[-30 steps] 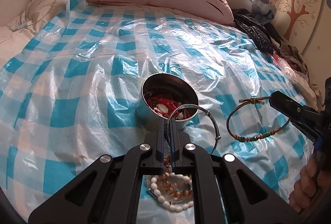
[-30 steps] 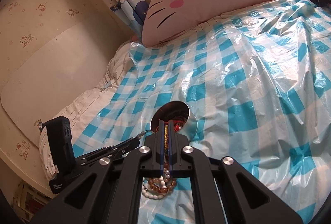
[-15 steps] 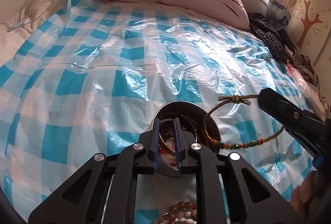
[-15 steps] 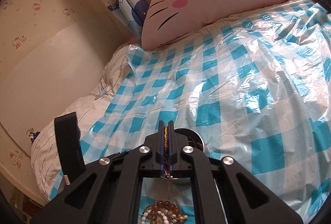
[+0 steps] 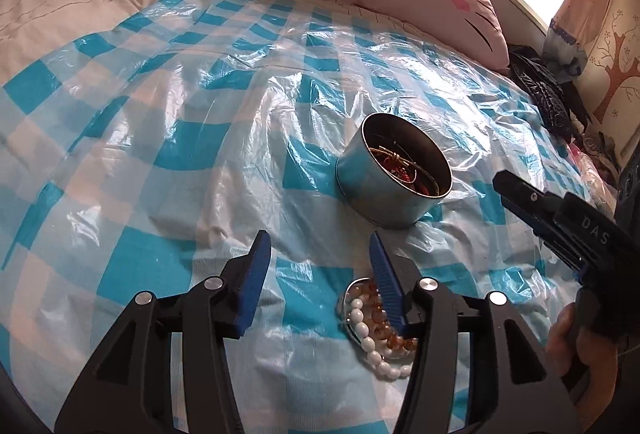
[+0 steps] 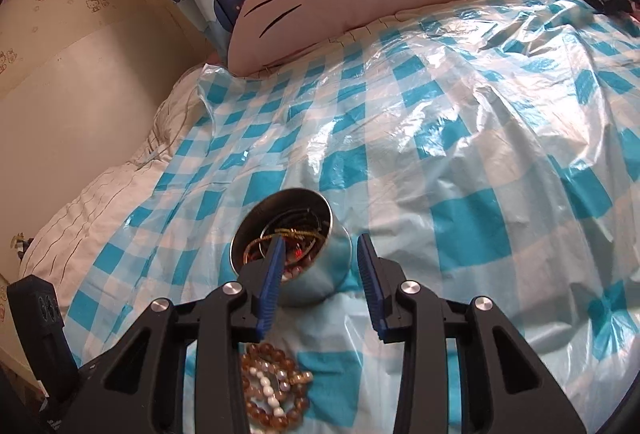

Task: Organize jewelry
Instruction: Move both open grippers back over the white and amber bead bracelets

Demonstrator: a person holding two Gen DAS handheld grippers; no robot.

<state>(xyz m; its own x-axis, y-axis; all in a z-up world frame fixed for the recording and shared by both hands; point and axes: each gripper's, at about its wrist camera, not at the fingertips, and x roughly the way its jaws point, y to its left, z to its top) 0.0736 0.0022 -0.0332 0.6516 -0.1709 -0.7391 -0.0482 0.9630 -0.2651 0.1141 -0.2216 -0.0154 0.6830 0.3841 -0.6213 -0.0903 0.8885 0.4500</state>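
On the bed, a blue-and-white checked plastic sheet point(image 5: 224, 137) covers the bedding, probably so small pieces stay visible and do not sink into the quilt. At the left of the left wrist view, the left hand-held gripper point(image 5: 318, 276) points down at bare sheet; its jaws are opening, standing about halfway apart, and nothing is between them. Just beside its right finger, at about 5 o'clock from its tips, lies a pile of beaded bracelets point(image 5: 380, 326), white and amber beads, not yet sorted.

Further right, at about 1 o'clock from that gripper, stands the round metal tin point(image 5: 390, 189), upright and lidless, with bangles and cord bracelets point(image 5: 404, 169) lying tangled inside. It sits near the pile, which keeps each carry short.

At the far right of this view the right hand-held gripper point(image 5: 520, 193) reaches in from 3 o'clock, a hand point(image 5: 568, 342) on its grip. In its own camera, the right hand-held gripper point(image 6: 320, 258) hangs over the near rim of the tin, its left finger in front of the mouth. Its jaws are opening, a moderate gap, and they hold nothing; only the tin wall shows between them. That placement looks suited to letting a piece fall straight in. The loose beaded bracelets lie below, at 6 o'clock from its tips, and look like the next pieces to collect.
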